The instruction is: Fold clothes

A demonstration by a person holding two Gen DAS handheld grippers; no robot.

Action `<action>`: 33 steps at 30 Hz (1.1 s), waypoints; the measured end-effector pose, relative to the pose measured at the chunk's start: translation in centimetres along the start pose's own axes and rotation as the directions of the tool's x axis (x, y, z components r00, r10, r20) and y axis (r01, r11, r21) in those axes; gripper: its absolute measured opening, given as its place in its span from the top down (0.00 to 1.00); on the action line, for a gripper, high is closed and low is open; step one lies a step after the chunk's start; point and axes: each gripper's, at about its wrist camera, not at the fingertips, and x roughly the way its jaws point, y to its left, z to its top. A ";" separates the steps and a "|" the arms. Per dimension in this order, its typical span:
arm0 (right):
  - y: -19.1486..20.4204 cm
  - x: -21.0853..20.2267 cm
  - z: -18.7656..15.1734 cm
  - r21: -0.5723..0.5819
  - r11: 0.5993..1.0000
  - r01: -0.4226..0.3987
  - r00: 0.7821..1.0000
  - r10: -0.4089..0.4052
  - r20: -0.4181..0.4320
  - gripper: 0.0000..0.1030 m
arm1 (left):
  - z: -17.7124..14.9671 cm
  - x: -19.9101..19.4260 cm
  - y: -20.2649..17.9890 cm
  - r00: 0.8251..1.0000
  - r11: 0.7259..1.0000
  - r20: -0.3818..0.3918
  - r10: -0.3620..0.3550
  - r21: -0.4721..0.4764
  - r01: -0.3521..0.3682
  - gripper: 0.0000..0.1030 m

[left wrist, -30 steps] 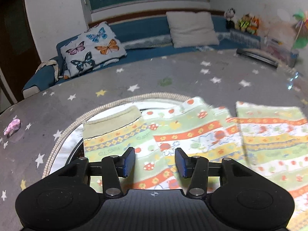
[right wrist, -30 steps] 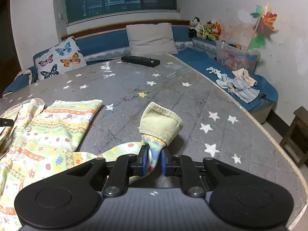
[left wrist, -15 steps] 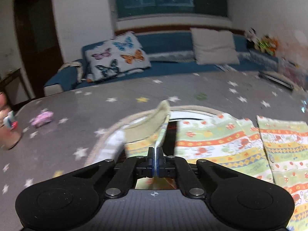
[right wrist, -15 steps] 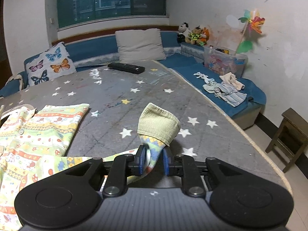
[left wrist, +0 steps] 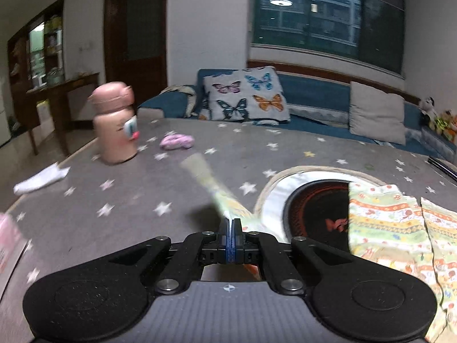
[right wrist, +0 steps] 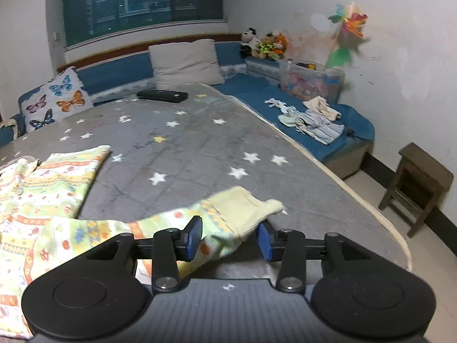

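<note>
Two sleeves tell it: the left gripper [left wrist: 229, 225] has its jaws clamped on one sleeve [left wrist: 212, 187] above the counter [left wrist: 137, 200], while the right gripper [right wrist: 228, 238], jaws wide, leaves the other cuff [right wrist: 242, 207] slack near the right edge, likely to slide.

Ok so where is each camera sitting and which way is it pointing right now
Left wrist: rides the left hand-held gripper, facing the table's left end with the pink bottle; its shut fingers pinch a sleeve.
Right wrist: rides the right hand-held gripper, facing the table's right edge and the blue bench; its fingers stand open around the other sleeve cuff.
Shared: the patterned garment, butterfly pillow and window.
</note>
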 end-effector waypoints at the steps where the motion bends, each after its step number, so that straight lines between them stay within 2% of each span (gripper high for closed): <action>1: -0.4 -0.2 -0.1 0.008 1.000 0.016 1.000 -0.016 0.000 0.60 | -0.4 -0.4 0.5 1.000 1.000 -0.002 0.006 -0.009 -0.006 0.99; 3: -1.1 -0.7 -0.2 0.018 0.999 0.026 1.000 -0.027 0.003 0.60 | -1.1 -1.1 1.5 1.000 0.999 -0.011 0.016 -0.031 -0.016 0.99; 6: -1.3 -1.4 -0.1 0.014 1.000 0.000 1.000 0.000 0.023 0.60 | -2.3 -1.8 2.5 0.999 0.998 -0.029 0.039 -0.054 -0.040 0.99; 9: 0.1 -1.5 -0.1 -0.022 0.998 -0.058 0.998 0.059 0.029 0.60 | -3.5 -2.7 3.4 0.997 0.994 -0.042 0.068 -0.079 -0.071 0.99; 14: 3.9 -0.2 -0.9 -0.103 0.982 -0.161 0.987 0.159 -0.024 0.60 | -4.6 -3.8 5.0 0.993 0.987 -0.062 0.102 -0.119 -0.109 0.99; 18: 5.9 0.9 -1.6 -0.160 0.973 -0.166 0.986 0.162 -0.035 0.60 | -5.2 -4.8 6.2 0.990 0.982 -0.075 0.122 -0.133 -0.131 0.99; 20: 6.1 0.7 -1.8 -0.189 0.972 -0.138 0.990 0.135 -0.028 0.60 | -5.5 -5.1 6.6 0.989 0.982 -0.087 0.123 -0.133 -0.134 0.99; 25: 4.4 -0.2 -1.9 -0.166 0.982 -0.088 0.995 0.078 -0.063 0.60 | -6.5 -4.8 6.9 0.984 0.984 -0.137 0.117 -0.117 -0.133 0.97; 28: 4.3 -0.9 -1.9 -0.201 0.978 -0.059 0.996 0.043 -0.081 0.60 | -6.5 -5.0 7.1 0.982 0.985 -0.146 0.116 -0.110 -0.132 0.93; 31: 4.8 -1.1 -1.3 -0.195 0.975 -0.110 0.991 0.094 -0.090 0.62 | -6.2 -5.3 7.3 0.983 0.986 -0.138 0.120 -0.098 -0.134 0.91; 33: 5.6 -1.1 -0.6 -0.186 0.966 -0.177 0.982 0.162 -0.095 0.62 | -5.9 -5.6 7.5 0.984 0.986 -0.129 0.125 -0.090 -0.137 0.82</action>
